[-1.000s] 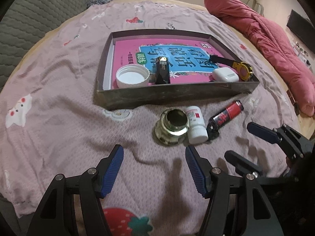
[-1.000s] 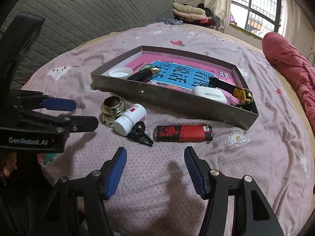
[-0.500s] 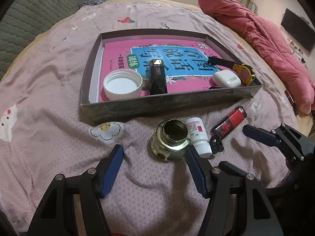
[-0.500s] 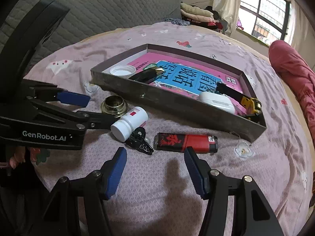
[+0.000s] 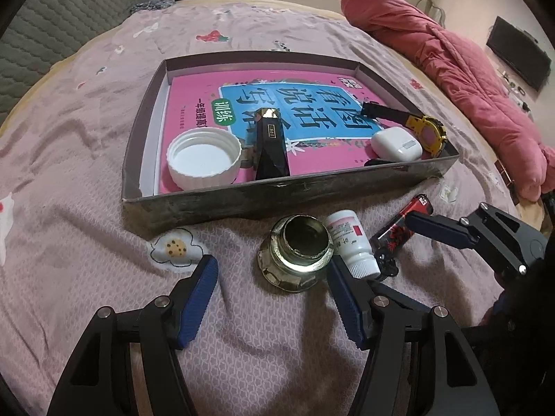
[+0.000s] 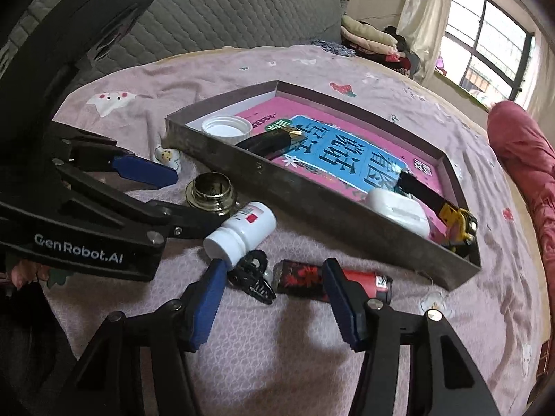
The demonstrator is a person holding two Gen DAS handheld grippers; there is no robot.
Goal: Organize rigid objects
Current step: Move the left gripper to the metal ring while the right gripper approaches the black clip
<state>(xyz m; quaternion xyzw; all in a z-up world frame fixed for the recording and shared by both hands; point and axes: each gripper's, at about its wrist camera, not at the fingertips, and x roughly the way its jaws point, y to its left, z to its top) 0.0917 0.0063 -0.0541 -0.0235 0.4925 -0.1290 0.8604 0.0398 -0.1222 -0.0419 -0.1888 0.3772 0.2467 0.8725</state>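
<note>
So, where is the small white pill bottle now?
The white pill bottle lies on the bedsheet outside the tray, between the glass jar and the hair clip.

- "GenRobot.AI" in white letters on the black body of the left gripper (image 6: 156, 190).
- Large Chinese characters "看图说话写话" and a green "训练" badge on the pink-and-blue book cover (image 5: 277, 100).

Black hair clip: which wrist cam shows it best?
Right wrist view: the black hair clip lies in full sight beside the white bottle. In the left wrist view only a sliver shows behind the bottle.
</note>
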